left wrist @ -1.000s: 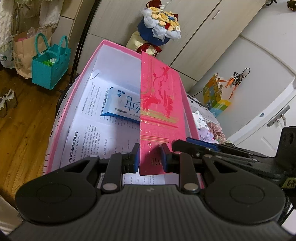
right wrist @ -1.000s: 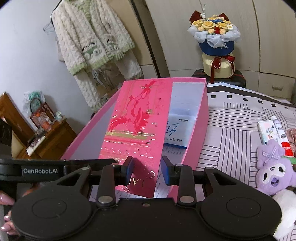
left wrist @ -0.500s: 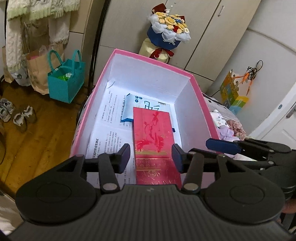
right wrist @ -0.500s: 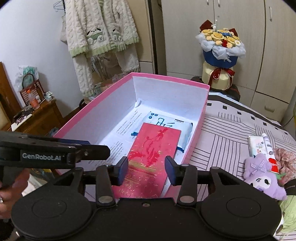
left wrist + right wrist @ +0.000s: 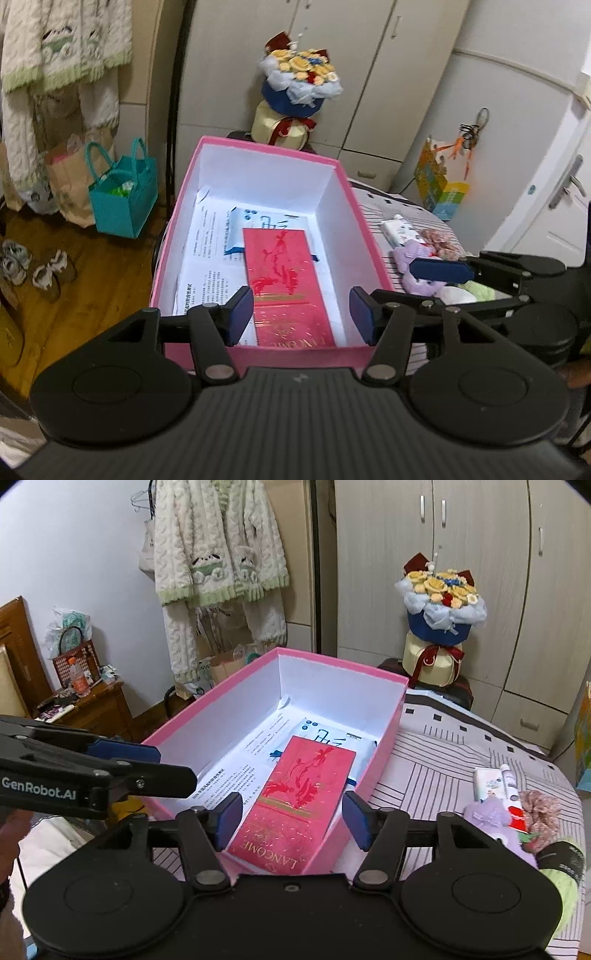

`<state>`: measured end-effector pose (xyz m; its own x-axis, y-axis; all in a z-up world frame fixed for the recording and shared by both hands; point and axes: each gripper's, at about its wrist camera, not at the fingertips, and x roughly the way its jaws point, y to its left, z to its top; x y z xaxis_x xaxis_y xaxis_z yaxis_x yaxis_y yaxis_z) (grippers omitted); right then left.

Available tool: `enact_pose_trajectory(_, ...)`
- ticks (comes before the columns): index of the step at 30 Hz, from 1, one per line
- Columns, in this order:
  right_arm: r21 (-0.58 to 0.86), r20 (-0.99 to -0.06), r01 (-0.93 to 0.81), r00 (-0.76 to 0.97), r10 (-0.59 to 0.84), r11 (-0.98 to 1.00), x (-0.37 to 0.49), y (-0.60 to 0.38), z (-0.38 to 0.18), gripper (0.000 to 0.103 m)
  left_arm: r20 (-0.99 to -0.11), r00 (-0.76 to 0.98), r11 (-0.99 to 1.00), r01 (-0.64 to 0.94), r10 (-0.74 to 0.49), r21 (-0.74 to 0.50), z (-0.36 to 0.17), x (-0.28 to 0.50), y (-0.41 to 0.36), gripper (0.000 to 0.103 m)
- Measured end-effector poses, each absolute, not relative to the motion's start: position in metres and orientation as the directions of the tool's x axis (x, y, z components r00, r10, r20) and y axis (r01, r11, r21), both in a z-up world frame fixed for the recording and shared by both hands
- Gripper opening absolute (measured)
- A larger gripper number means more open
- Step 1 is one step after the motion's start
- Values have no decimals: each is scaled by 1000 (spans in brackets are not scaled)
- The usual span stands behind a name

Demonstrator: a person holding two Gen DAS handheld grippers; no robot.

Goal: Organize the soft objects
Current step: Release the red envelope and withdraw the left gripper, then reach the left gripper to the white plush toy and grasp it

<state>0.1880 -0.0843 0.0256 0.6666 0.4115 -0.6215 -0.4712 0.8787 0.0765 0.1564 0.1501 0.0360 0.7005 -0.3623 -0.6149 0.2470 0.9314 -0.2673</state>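
Note:
A pink box (image 5: 364, 236) (image 5: 391, 734) stands open on a striped bed. Inside lie printed papers (image 5: 207, 236), a white-blue packet (image 5: 266, 221) (image 5: 332, 736) and, on top, a flat red Lancome pouch (image 5: 286, 280) (image 5: 299, 797). My left gripper (image 5: 301, 314) is open and empty above the box's near end. My right gripper (image 5: 291, 818) is open and empty above the pouch's near end. A purple plush toy (image 5: 491, 823) (image 5: 413, 258) lies on the bed to the right of the box.
On the bed beside the plush lie a tissue pack (image 5: 487, 782), a tube (image 5: 511, 786), a pink scrunchie (image 5: 539, 805) and a green soft item (image 5: 565, 878). A flower bouquet (image 5: 439, 624) stands behind the box. A teal bag (image 5: 123, 195) and shoes (image 5: 48, 273) are on the wooden floor at left.
Both grippers opened and let go of the red pouch. It dropped from upright to lying flat in the box. Both grippers pulled back and up.

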Motion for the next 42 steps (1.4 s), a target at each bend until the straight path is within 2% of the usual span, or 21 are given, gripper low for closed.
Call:
enact_pose_trajectory(8,112,-570,-534,656,495,838,152,-140,52,74,-571,716,915,342,-402,-216,68,121,126,65)
enact_pose_trajectory(18,58,-526,-487,727,442,871,100,-231,61,77,-548,696,873,466,-463,-146,88,87,66,71)
enact_pose_trajectory(32,67,-562,-373,752,344,925,91,-312,12,80,-625,547,789,582,-558,-195,55,106,-21,71)
enact_pose_trajectory(38,57,-577,-410,731,365,910,99,-318,-14,81,-646,518,776,601,-561,-191,36,121,-47,71)
enact_pose_trajectory(42,38,-585,-442,717,379,896,107,-311,-33,86,-651,508,771,607,-564,-194,21,131,-60,71)
